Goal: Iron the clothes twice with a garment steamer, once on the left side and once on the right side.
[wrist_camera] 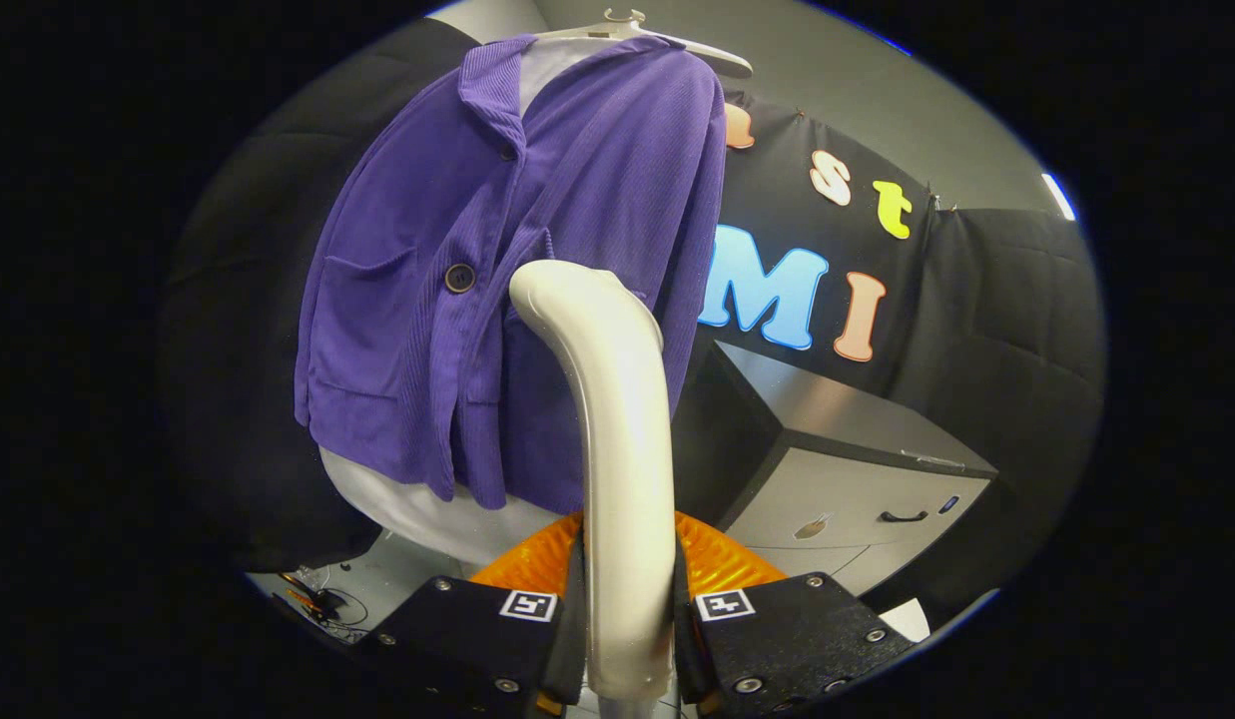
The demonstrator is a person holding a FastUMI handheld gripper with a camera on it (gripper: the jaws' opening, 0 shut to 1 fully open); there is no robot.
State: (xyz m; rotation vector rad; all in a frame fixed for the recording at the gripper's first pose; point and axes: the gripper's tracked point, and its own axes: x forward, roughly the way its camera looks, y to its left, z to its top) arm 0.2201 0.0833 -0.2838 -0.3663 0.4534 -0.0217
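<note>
Clamped between both fingers of the gripper (627, 609) — glossy cream-white curved handle of the garment steamer (617, 439), head bent against the purple corduroy jacket (507, 270). Hung on a pale hanger (677, 40) over a white garment — grey drawer cabinet (857, 479) beyond, to the right.

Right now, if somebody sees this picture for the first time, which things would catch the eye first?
First the purple jacket, hanging on a pale hanger beyond the fingers, over a white garment. Next the cream steamer handle, gripped between both fingers of the tool and curving up toward the jacket's front, near its dark button. A grey cabinet stands beside the jacket.
</note>
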